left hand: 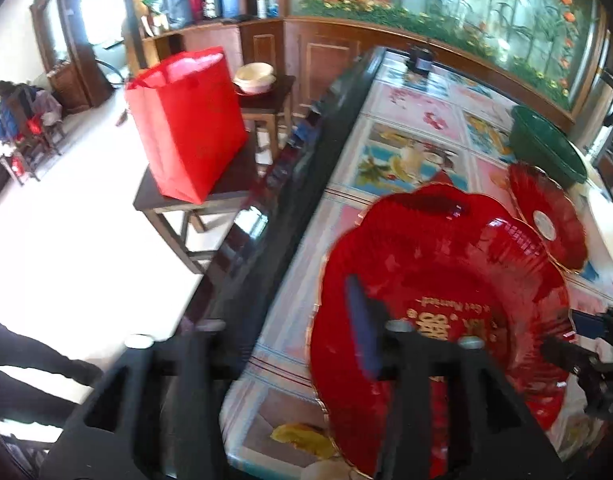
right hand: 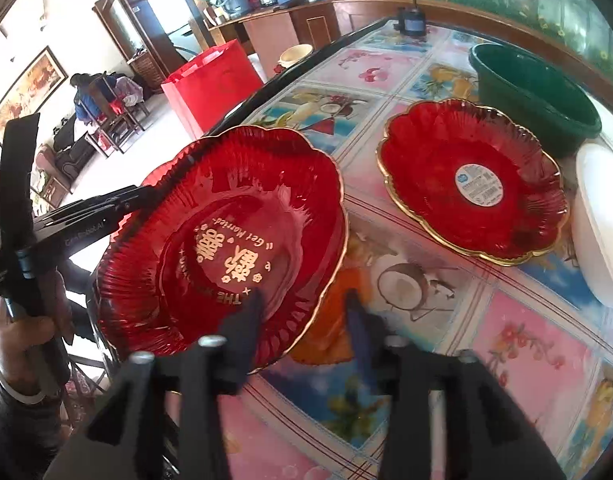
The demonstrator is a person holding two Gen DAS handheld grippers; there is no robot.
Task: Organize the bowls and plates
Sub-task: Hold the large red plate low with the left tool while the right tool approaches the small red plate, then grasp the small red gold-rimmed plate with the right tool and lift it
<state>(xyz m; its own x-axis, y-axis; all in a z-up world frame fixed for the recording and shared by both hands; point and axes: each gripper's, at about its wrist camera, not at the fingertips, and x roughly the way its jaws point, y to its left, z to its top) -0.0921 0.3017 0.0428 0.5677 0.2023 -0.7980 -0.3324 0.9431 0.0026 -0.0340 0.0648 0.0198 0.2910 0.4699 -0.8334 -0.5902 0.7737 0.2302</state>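
A red scalloped glass plate with gold lettering [right hand: 226, 248] is held tilted at the table's left edge; it also fills the left wrist view [left hand: 438, 280]. My left gripper [right hand: 146, 196] pinches its far rim. My right gripper [right hand: 302, 300] is open, one finger over the plate's near rim, the other over the table. A second red plate with a round sticker [right hand: 470, 180] lies flat on the table and shows in the left wrist view [left hand: 546, 216]. A green bowl [right hand: 534, 92] stands behind it.
A white dish [right hand: 598, 220] sits at the right edge. The table has a flowered cloth [right hand: 506, 340]. A red bag [left hand: 186, 124] stands on a stool left of the table, cream bowls [left hand: 254, 78] behind it. A small dark object [right hand: 410, 20] sits at the table's far end.
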